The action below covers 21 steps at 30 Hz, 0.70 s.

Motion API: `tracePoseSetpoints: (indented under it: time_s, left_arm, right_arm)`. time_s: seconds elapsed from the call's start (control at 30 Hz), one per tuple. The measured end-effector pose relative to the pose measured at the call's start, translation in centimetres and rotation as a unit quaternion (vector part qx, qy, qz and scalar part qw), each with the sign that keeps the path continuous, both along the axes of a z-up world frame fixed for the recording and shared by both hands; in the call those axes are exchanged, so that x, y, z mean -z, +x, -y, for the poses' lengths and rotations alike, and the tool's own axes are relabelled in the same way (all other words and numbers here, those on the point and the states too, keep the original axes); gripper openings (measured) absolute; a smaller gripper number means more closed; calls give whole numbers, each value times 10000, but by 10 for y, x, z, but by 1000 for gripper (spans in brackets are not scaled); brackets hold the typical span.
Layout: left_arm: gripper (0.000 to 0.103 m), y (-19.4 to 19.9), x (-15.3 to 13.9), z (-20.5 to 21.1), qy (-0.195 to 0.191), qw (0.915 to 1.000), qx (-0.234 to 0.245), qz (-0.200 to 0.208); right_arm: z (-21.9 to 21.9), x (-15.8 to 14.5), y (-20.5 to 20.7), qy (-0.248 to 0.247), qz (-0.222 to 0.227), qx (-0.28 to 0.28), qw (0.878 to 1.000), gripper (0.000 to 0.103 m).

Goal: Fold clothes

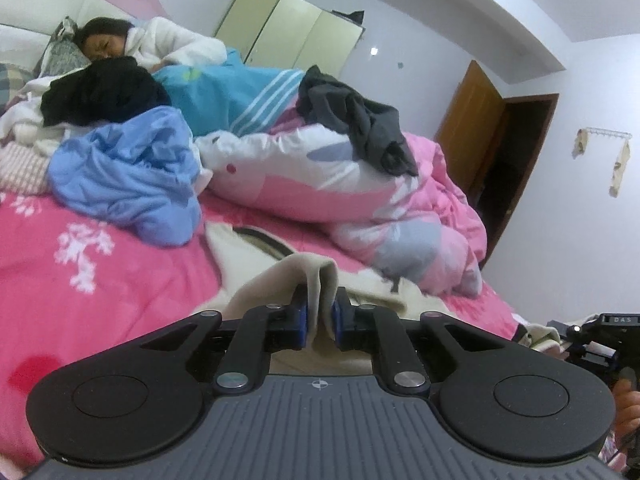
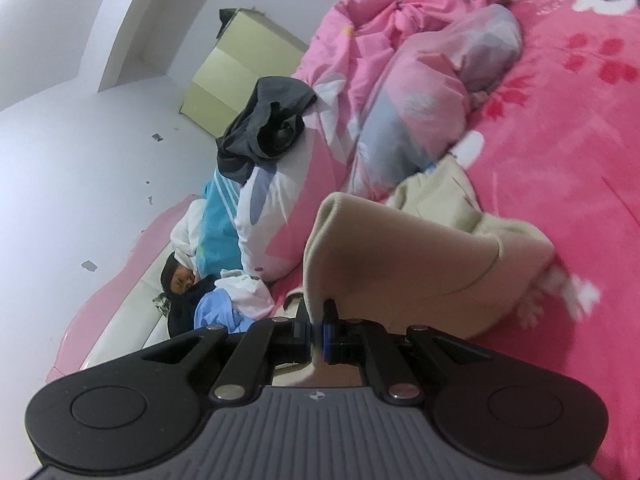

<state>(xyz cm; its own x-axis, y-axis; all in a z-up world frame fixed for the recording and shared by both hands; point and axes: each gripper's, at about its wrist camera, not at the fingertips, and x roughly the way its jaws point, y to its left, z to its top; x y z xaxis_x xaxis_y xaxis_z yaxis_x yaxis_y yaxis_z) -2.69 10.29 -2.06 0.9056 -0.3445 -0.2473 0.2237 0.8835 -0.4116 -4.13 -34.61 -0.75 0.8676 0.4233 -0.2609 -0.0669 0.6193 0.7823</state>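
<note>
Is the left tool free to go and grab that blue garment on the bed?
Probably not yet: the left tool is shut on the cream garment. The way to the blue garment looks clear.

A bed with a bright pink snowflake-patterned sheet point(image 1: 80, 276) carries a crumpled light-blue cloth point(image 1: 128, 176), a rumpled pink-and-white quilt point(image 1: 360, 192), a cream fleece garment point(image 1: 256, 248) spread near its middle, and a person lying at the far end.

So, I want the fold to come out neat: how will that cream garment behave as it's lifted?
Probably floppy: the cream garment drapes and creases where the right gripper and left gripper pinch it. It looks thick and fleecy, so likely grippy rather than slippery. The unheld part will probably sag and drag over the pink bedspread.
</note>
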Motion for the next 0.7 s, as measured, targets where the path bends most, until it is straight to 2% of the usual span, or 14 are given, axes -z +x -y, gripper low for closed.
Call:
tracePoseSetpoints:
  time_s: [0.37,0.7]
  left_arm:
    - [6,73,-7,6,27,9995,-282,106]
    - [6,128,-3,14,215,9990,-393,8]
  right_arm:
    - [3,-16,77,-125,177,-68,9997,4]
    - [6,-10,140,-258,49,-130,9996,4]
